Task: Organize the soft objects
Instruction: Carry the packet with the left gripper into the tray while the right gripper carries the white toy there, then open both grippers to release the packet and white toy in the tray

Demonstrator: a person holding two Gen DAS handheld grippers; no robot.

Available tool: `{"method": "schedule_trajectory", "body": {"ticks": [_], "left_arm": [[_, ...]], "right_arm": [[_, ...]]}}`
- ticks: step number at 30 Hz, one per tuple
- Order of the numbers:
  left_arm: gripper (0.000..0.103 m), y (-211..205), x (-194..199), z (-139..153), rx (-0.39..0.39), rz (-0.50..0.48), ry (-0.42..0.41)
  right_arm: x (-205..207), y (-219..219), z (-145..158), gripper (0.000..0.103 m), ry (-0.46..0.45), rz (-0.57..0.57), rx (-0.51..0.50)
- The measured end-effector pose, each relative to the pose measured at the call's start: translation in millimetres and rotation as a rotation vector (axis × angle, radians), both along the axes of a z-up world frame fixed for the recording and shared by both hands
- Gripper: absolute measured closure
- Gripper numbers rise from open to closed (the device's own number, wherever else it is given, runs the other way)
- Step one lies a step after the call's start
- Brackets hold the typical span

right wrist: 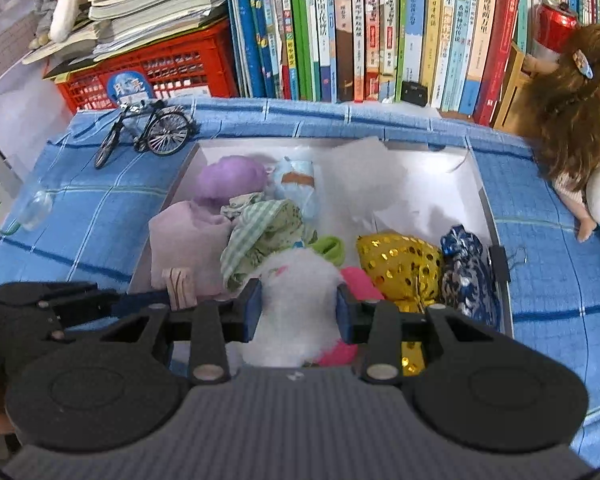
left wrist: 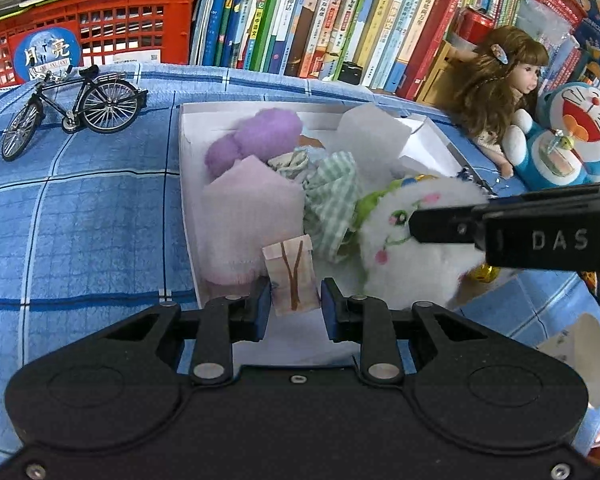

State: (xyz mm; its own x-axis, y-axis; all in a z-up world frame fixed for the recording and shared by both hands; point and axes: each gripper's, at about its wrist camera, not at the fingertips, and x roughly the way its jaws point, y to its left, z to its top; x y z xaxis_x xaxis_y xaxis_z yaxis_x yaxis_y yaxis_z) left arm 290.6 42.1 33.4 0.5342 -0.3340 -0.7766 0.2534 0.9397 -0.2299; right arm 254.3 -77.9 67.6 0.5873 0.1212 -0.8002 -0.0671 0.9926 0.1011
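A white box point(left wrist: 186, 184) point(right wrist: 480, 184) lies on the blue checked cloth and holds soft things. Among them are a purple fluffy ball point(left wrist: 260, 136), a folded pink cloth point(left wrist: 248, 216), a green gingham cloth point(left wrist: 332, 196), a yellow sequin pouch point(right wrist: 400, 264) and a blue patterned pouch point(right wrist: 468, 272). My left gripper point(left wrist: 294, 300) is shut on a small beige folded cloth point(left wrist: 292, 276) with brown stripes, low over the box's near left corner. My right gripper point(right wrist: 298, 308) is shut on a white plush toy point(right wrist: 296, 292) point(left wrist: 412, 248) over the near middle of the box.
A model bicycle point(left wrist: 72, 112) stands on the cloth left of the box. A doll point(left wrist: 500, 84) and a blue plush cat point(left wrist: 572, 132) sit to the right. Behind are a row of books point(right wrist: 380, 28) and a red crate point(left wrist: 100, 28). A clear glass point(right wrist: 36, 208) lies at the far left.
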Motion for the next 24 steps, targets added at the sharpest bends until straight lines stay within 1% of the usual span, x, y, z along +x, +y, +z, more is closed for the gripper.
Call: {"method": "schedule_trajectory", "body": {"ticks": [2, 7, 11, 13, 14, 15, 16, 17, 19, 21, 23, 24], "left_arm": [[0.078, -0.3, 4.4, -2.4, -0.004, 0.009, -0.006], [0.078, 0.0, 10.7, -5.4, -0.005, 0.021, -0.018], [0.078, 0.8, 11.4, -6.1, 0.004, 0.021, -0.023], [0.077, 1.2, 10.9, -5.1, 0.005, 0.025, -0.025], [0.073, 1.1, 9.6, -4.1, 0.007, 0.027, -0.029], [0.070, 1.1, 8.5, -2.5, 0.008, 0.030, -0.033], [0.064, 0.9, 6.9, -0.4, 0.010, 0.033, -0.040], [0.062, 0.5, 4.5, 2.1, 0.013, 0.037, -0.050], [0.059, -1.2, -0.7, 7.7, 0.022, 0.041, -0.067], [0.050, -1.2, -6.4, 14.7, 0.023, 0.043, -0.083], [0.044, -0.3, -12.8, 22.7, 0.023, 0.053, -0.101], [0.042, 0.4, -16.3, 26.7, 0.024, 0.060, -0.112]], "right_arm": [[4.2, -0.6, 0.1, 0.061, -0.015, -0.013, -0.002], [12.9, -6.0, 0.7, 0.062, -0.059, -0.046, 0.045], [20.9, -5.8, -7.2, 0.062, -0.011, -0.056, 0.037], [18.8, -2.9, -8.3, 0.061, -0.012, -0.034, 0.023], [17.3, -1.8, -8.1, 0.058, -0.013, -0.029, 0.018], [16.1, -1.3, -7.5, 0.046, -0.013, -0.025, 0.016], [14.7, -1.6, -6.5, 0.044, -0.014, -0.023, 0.017], [13.1, -2.6, -5.4, 0.044, -0.014, -0.021, 0.022], [9.4, -5.2, -3.0, 0.041, -0.021, -0.022, 0.032], [4.6, -7.6, 0.2, 0.038, -0.029, -0.021, 0.041], [-1.6, -10.0, 5.1, 0.036, -0.041, -0.021, 0.050], [-5.3, -11.4, 8.0, 0.036, -0.050, -0.024, 0.053]]}}
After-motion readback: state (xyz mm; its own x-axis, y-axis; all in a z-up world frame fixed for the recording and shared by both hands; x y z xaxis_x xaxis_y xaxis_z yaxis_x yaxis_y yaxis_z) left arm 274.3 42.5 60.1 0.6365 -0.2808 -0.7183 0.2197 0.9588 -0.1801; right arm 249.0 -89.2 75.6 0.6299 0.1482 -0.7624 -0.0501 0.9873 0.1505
